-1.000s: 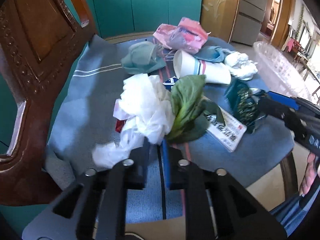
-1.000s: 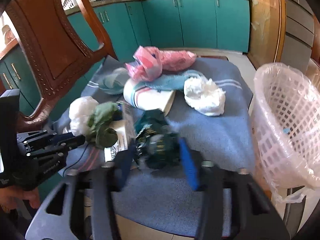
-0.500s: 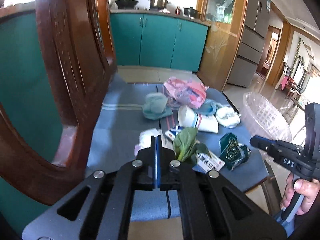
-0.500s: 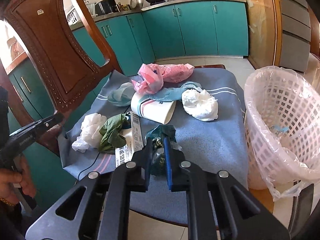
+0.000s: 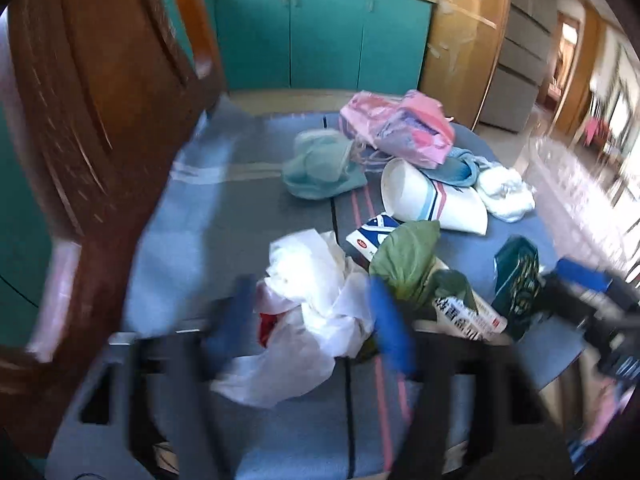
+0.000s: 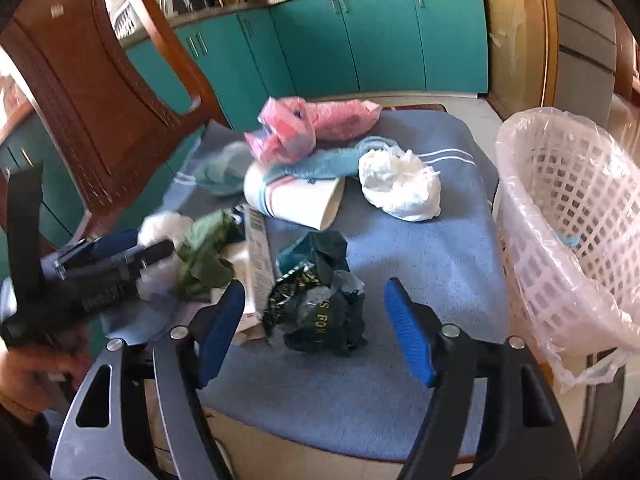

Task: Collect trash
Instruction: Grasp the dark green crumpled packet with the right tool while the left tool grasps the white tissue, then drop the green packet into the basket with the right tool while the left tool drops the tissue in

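Note:
Trash lies on a chair's blue cushion (image 6: 432,256). My left gripper (image 5: 310,316) is open, its jaws either side of a crumpled white plastic bag (image 5: 308,280); the view is blurred. My right gripper (image 6: 314,312) is open, its jaws either side of a crumpled dark green wrapper (image 6: 320,300), also in the left wrist view (image 5: 516,280). Beside these lie a green leaf (image 5: 404,256), a printed carton (image 5: 468,312), a paper cup (image 6: 296,200), a white wad (image 6: 400,184), pink bags (image 6: 308,124) and teal cloths (image 5: 320,164).
A white lattice basket lined with clear plastic (image 6: 568,216) stands right of the chair. The carved wooden chair back (image 6: 100,84) rises at left. Teal cabinets (image 6: 360,36) stand behind. The left gripper's body (image 6: 100,272) shows in the right wrist view.
Both grippers were shut half a second ago and are now open. Both moved forward and down, the left to the white bag and the right to the green wrapper.

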A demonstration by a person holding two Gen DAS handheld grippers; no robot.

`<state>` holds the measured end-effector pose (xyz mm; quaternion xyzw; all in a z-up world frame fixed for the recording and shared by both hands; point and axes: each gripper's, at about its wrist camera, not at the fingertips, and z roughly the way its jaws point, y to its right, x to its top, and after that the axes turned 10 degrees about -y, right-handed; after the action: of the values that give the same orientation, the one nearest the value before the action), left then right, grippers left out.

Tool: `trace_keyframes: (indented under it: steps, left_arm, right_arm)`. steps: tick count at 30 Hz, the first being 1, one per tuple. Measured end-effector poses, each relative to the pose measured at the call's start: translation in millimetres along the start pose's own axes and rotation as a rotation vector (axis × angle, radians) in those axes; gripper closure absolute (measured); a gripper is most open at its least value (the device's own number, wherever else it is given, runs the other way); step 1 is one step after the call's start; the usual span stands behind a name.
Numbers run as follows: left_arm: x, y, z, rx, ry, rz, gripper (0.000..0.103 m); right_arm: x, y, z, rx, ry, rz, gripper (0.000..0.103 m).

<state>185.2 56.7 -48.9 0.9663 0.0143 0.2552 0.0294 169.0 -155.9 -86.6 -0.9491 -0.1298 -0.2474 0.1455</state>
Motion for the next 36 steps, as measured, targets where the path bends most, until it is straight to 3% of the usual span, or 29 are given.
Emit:
trace_keyframes:
  steps: [2,3,5,6,7,12,16,22,25,29,30,32,33,36]
  left_arm:
    - [2.1,-10.4,-0.1,-0.034,-0.001,-0.048,0.080]
    - [2.0,-12.9,-3.2,-0.040,0.008,-0.056,0.084]
    - [1.4,-18.0,-15.8,-0.058,0.051,-0.075,0.086]
    - [0.8,-19.9,-24.0,-0.072,0.078,-0.081,0.087]
    - [-0.3,-21.4,-35.3,-0.088,0.115,-0.085,0.087]
    - [-13.7,-24.9,-93.5,-0.126,0.309,-0.101,0.087]
    - [-21.9,-26.6,-119.7,-0.165,0.399,-0.101,0.087]
    - [-25.0,-12.4,-127.3,-0.173,0.424,-0.038,0.087]
    - [-22.8,-5.0,-122.9,-0.174,0.411,-0.030,0.087]
    - [-21.4,-2.8,-121.0,-0.180,0.408,-0.025,0.087]
    - [-20.8,-1.1,-119.7,-0.184,0.402,-0.020,0.087]
    - [-18.3,-3.3,-119.8,-0.188,0.397,-0.011,0.087]
    - [-16.7,-1.9,-117.9,-0.191,0.394,-0.003,0.087]
    - [-14.0,8.4,-112.9,-0.203,0.380,0.027,0.087]
  right_arm:
    - [0.7,-1.0,4.2,0.003,-0.021,-0.019,0.048]
    - [0.6,-1.0,4.4,0.010,-0.029,-0.022,0.059]
    - [0.2,-1.9,-1.6,0.021,-0.017,-0.030,0.065]
    - [-0.1,-3.0,-5.2,0.025,-0.008,-0.038,0.081]
    - [-0.2,-3.9,-8.9,0.026,0.000,-0.046,0.087]
    - [-4.4,-8.4,-24.6,0.028,0.035,-0.071,0.088]
    - [-6.3,-7.2,-42.6,0.019,0.106,-0.063,0.089]
    - [-1.3,12.4,-68.7,-0.014,0.203,-0.003,0.089]
    - [6.6,45.1,-88.4,-0.078,0.285,0.083,0.089]
    - [11.2,112.9,-114.1,-0.170,0.406,0.303,0.088]
    - [10.2,131.4,-114.6,-0.209,0.413,0.360,0.085]
    - [6.1,154.1,-109.0,-0.225,0.392,0.442,0.058]
    - [0.5,164.9,-108.9,-0.211,0.381,0.512,0.039]
    - [-16.5,167.6,-129.7,-0.179,0.489,0.597,0.024]
